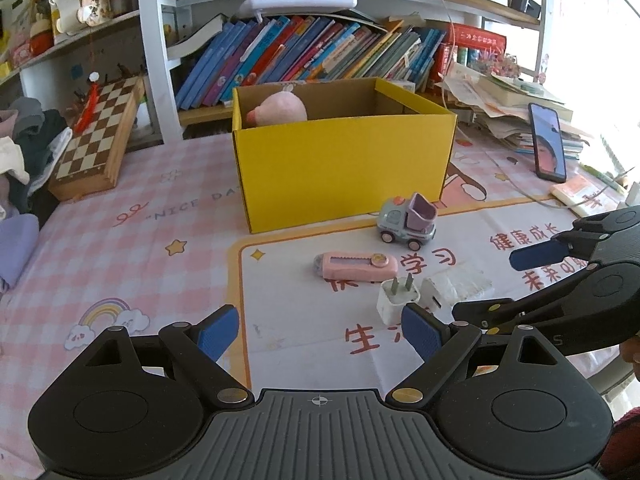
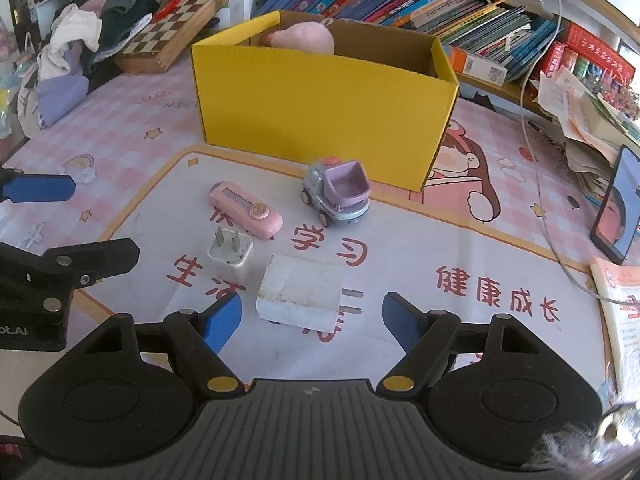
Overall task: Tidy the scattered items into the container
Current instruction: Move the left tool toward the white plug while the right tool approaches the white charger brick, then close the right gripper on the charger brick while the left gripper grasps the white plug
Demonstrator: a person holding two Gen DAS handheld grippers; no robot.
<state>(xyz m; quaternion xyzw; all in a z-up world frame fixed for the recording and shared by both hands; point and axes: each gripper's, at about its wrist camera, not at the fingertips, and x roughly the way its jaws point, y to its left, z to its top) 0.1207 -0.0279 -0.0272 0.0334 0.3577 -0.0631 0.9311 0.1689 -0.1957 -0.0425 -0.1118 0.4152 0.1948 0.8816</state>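
The right tongs (image 2: 312, 322) stand apart with nothing clamped, the large white charger (image 2: 300, 294) lying on the desk (image 2: 500, 248) between and just ahead of their blue pads; the left tongs (image 1: 320, 332) gape wide and empty, near the small white plug (image 1: 396, 296); this looks like the approach to a pick; next, lower and close on the charger, then carry it past the pink case (image 2: 246, 210) and toy truck (image 2: 336, 194) to the yellow box (image 2: 320, 112), where a pink plush (image 2: 304, 38) sits.

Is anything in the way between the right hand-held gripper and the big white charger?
Nothing visible: the right hand-held gripper is open, with the big white charger straight ahead on bare mat; the small white plug sits off to its left.
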